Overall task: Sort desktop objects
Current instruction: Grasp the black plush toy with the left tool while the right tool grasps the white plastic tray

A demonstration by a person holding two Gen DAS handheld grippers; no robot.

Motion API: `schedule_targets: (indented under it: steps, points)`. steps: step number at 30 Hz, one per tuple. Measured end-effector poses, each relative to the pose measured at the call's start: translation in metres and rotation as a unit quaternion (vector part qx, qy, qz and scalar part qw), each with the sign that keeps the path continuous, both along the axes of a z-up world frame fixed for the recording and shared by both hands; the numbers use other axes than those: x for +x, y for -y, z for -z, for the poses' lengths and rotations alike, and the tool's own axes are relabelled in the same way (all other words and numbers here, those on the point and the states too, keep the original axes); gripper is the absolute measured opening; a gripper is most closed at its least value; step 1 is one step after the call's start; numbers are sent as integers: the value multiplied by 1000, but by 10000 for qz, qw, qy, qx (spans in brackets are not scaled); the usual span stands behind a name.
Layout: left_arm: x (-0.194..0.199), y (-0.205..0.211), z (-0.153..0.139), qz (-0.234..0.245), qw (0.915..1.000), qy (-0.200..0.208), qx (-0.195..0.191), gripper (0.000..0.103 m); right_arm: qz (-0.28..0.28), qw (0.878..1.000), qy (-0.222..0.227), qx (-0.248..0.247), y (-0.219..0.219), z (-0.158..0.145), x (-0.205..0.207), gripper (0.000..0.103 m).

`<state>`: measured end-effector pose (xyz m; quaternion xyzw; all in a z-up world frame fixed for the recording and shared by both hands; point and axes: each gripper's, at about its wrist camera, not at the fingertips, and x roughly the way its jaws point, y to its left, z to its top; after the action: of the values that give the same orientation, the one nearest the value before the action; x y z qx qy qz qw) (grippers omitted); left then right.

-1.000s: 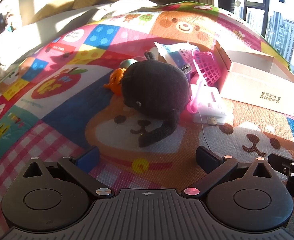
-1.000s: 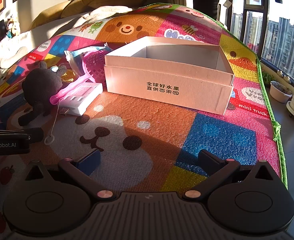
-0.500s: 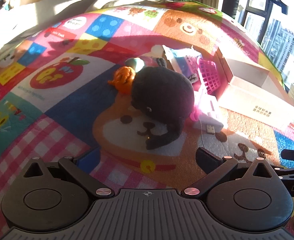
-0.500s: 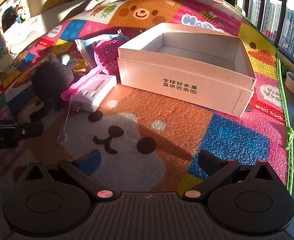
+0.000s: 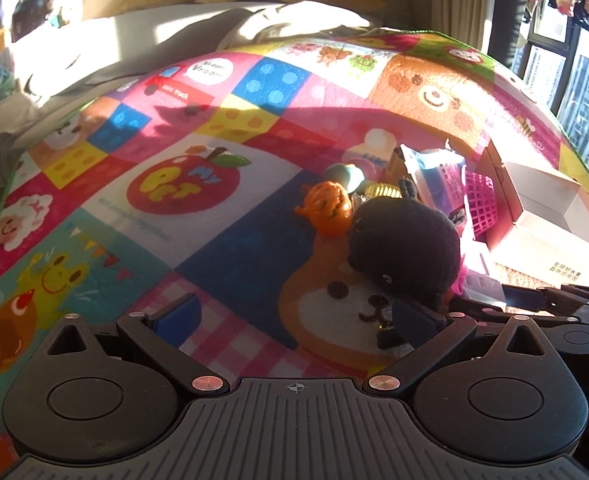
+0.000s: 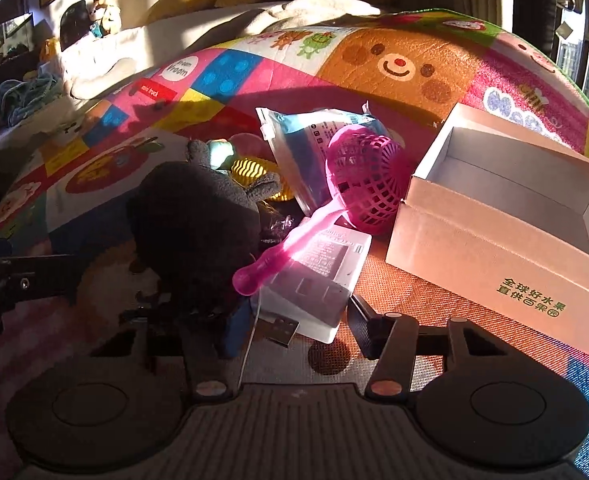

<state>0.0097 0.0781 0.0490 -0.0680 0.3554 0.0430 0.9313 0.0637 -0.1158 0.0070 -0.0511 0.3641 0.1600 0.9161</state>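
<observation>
The right gripper [image 6: 294,328], jaws closing around the white charger's [image 6: 314,280] near end beside the dark plush [image 6: 198,224], was judged mid-pickup, needing next a lift right into the open box [image 6: 506,216], while the left gripper [image 5: 294,316] hung wide and empty.

One dark grey plush toy [image 6: 198,216], one pink plastic handheld fan [image 6: 364,178], one white rectangular charger box [image 6: 318,280], one open white cardboard box [image 6: 506,240], one blue-and-white plastic packet [image 6: 306,140], one orange knitted pumpkin [image 5: 328,208], one yellow wavy-patterned round object [image 6: 250,170], one colourful cartoon-printed play mat [image 6: 398,64].
</observation>
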Motion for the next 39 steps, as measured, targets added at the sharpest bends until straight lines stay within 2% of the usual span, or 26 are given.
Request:
schedule_targets:
  steps: [4, 6, 7, 8, 9, 10, 11, 13, 15, 16, 18, 21, 23, 25, 28, 31, 32, 33, 36, 37, 39]
  points:
    - [-2, 7, 1, 344, 9992, 180, -88, 103, -139, 9998, -80, -110, 39, -8, -27, 51]
    - [-5, 14, 2, 711, 9969, 311, -143, 103, -426, 9988, -170, -179, 66, -13, -47, 51]
    - [-6, 19, 3, 903, 9951, 361, -160, 103, -515, 9979, -77, -382, 78, -15, -59, 51]
    - [-7, 25, 4, 1077, 9932, 403, -171, 103, -443, 9966, 102, -684, 87, -16, -67, 61]
    - [-7, 34, 6, 1276, 9907, 442, -178, 103, -159, 9911, 449, -1246, 98, -15, -79, 68]
    - [-7, 42, 8, 1412, 9888, 461, -173, 103, 126, 9843, 744, -1599, 107, -15, -86, 79]
    - [-7, 51, 9, 1517, 9872, 466, -155, 103, 391, 9783, 960, -1794, 120, -17, -93, 86]
    - [-6, 67, 11, 1660, 9851, 444, -100, 103, 629, 9826, 910, -1492, 141, -25, -98, 88]
    - [-3, 79, 13, 1715, 9843, 421, -45, 103, 838, 9896, 804, -854, 159, -33, -101, 95]
    - [-1, 82, 13, 1704, 9844, 430, -22, 103, 919, 9911, 768, -576, 163, -33, -101, 102]
    - [1, 85, 12, 1572, 9864, 483, 41, 103, 1096, 9920, 623, -86, 163, -29, -96, 103]
    - [-2, 80, 9, 1349, 9889, 606, 152, 103, 1583, 9856, 306, 504, 152, -17, -79, 103]
    - [-5, 74, 6, 1218, 9898, 698, 258, 103, 2052, 9766, 139, 634, 139, -7, -66, 103]
    - [-7, 67, 4, 1107, 9899, 801, 371, 103, 2252, 9709, 3, 813, 131, 1, -56, 103]
    - [-8, 58, 5, 1019, 9898, 873, 486, 103, 2135, 9742, -17, 735, 116, 6, -48, 103]
    - [-7, 52, 8, 951, 9895, 936, 555, 103, 2099, 9744, 634, 507, 118, -8, -52, 103]
    - [-5, 51, 11, 990, 9900, 873, 506, 103, 2174, 9712, 847, 488, 123, -14, -54, 103]
    - [-2, 50, 14, 1012, 9904, 825, 461, 103, 2390, 9628, 1139, 547, 134, -23, -56, 103]
    - [9, 54, 21, 1094, 9906, 728, 371, 103, 3258, 9308, 1564, 545, 165, -39, -44, 103]
    - [12, 56, 22, 1138, 9904, 706, 344, 103, 3394, 9281, 1475, 415, 173, -41, -32, 102]
    - [17, 62, 22, 1234, 9896, 688, 281, 103, 3418, 9317, 1193, 295, 190, -36, -2, 88]
